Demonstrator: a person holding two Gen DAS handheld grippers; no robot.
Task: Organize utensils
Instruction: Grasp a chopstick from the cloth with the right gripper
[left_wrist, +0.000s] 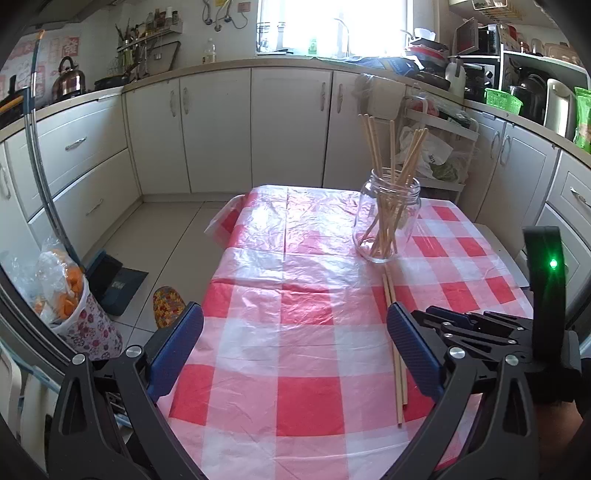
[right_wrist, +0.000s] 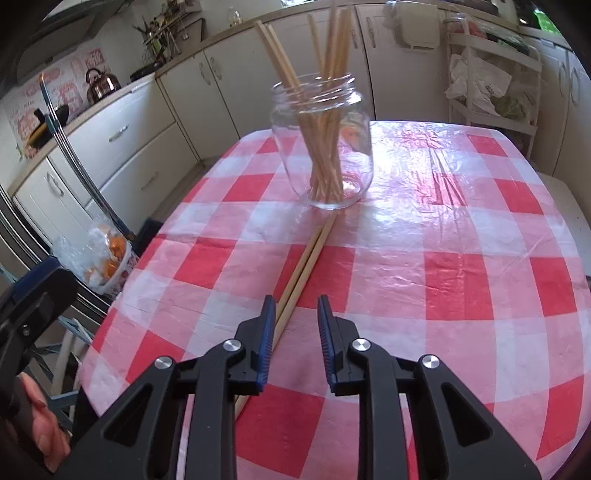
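Tilting down, right tongs (right_wrist: 296, 312) gape narrowly beside loose chopsticks (right_wrist: 306, 254).

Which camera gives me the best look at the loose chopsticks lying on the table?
The left wrist view: the loose chopsticks show nearly end to end, from the glass jar toward the table's near edge. In the right wrist view the chopsticks are sharp, but their near end disappears under the right gripper.

The left gripper (left_wrist: 294, 345) hangs wide open over the checked tablecloth (left_wrist: 303, 310). Two loose chopsticks (left_wrist: 397, 369) lie just inside its right finger; ahead, a glass jar (left_wrist: 386, 218) holds more chopsticks.
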